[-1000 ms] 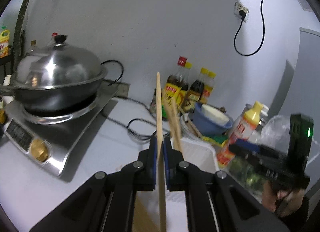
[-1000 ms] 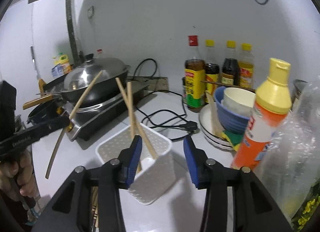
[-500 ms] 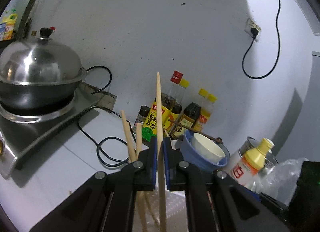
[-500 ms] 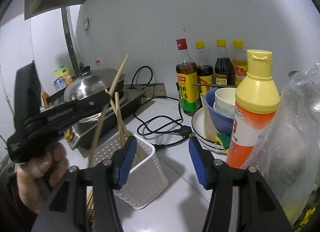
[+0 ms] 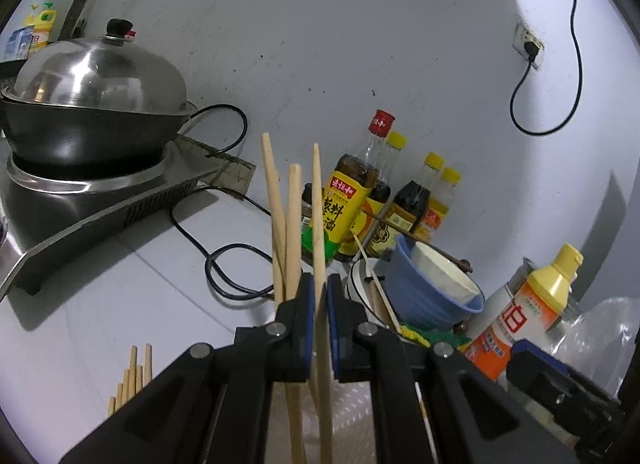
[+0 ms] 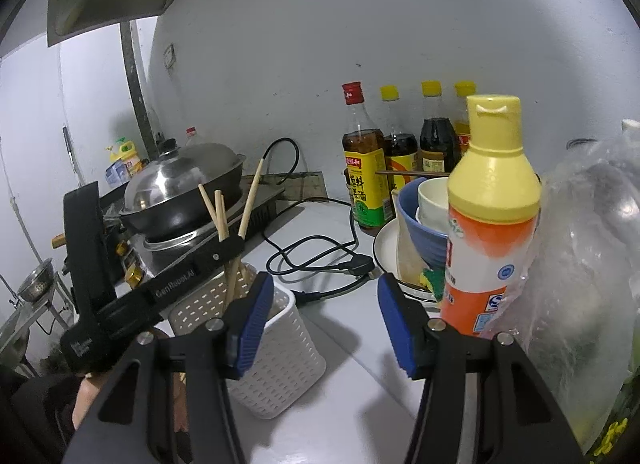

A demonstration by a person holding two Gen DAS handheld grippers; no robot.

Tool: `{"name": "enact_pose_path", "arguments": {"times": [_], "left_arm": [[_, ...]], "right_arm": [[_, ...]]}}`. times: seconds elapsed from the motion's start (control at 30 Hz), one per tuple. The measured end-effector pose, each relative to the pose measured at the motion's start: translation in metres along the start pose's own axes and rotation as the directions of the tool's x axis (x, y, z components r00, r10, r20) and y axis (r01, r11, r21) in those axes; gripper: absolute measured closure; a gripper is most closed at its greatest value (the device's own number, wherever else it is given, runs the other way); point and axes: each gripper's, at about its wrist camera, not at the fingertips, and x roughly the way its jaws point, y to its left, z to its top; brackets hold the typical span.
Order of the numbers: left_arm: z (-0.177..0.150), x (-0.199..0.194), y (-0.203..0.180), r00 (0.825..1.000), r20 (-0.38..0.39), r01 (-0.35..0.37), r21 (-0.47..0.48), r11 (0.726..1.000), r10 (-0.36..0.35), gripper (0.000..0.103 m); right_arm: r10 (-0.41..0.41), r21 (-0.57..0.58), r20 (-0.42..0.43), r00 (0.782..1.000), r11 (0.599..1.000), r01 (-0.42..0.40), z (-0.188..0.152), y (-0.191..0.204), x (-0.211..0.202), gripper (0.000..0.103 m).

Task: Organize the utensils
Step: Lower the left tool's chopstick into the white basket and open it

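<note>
Chopstick [image 5: 317, 224] is clamped between the closed jaws of the left gripper [image 5: 319, 320], long axis near upright and leaning slightly. Its lower end points down toward the white holder [image 6: 280, 348], which stands on the counter [image 6: 360, 380] directly beneath the jaws. Two chopsticks [image 6: 218, 212] already stand in the holder, just beside the held one. The coming move appears to be a straight descent along the stick's axis, followed by release. The left gripper is the nearer one and sits over the holder's opening. The right gripper [image 6: 326, 322] has just been opening; it is parted and empty, with its left pad beside the holder's rim. More chopsticks [image 5: 132, 376] lie on the counter, apart from the holder.
</note>
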Motion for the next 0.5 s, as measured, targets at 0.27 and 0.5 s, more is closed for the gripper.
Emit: {"name": "enact_pose_path", "arguments": {"times": [0.27,0.5], "left_arm": [[0.0,-0.013,0.008,0.995,-0.084,0.05,-0.014,0.999,-0.051,0.096],[0.009,-0.05,0.02,0.993,-0.077,0.087,0.015,0.996,-0.085,0.061]], "right_arm": [[-0.023,-0.016,-0.008,1.0,1.0,0.023,-0.002,0.01,-0.004,0.051],[-0.06,-0.01,-0.011,0.998,0.998,0.06,-0.003,0.015,-0.011,0.051]]}}
